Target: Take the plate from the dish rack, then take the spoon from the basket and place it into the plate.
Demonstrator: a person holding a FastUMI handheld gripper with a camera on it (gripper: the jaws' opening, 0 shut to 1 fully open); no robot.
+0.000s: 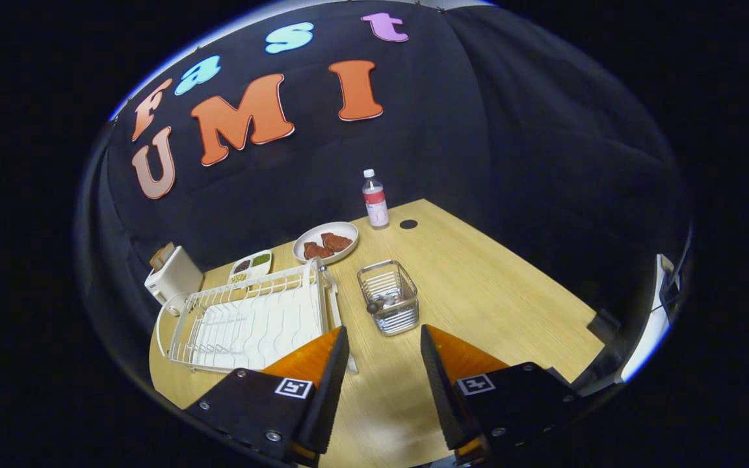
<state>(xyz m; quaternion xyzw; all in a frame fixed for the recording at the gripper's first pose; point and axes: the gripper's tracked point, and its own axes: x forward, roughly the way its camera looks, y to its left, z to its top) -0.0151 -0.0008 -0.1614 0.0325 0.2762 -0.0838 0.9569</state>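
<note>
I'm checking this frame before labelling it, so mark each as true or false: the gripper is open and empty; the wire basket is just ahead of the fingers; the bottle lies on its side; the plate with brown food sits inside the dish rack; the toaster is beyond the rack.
1. The gripper is open and empty. True.
2. The wire basket stands just ahead of the fingers. True.
3. The bottle lies on its side. False: it stands upright at the far end of the table.
4. The plate with brown food sits inside the dish rack. False: it rests on the table beyond the rack.
5. The toaster is beyond the rack. True.
</note>
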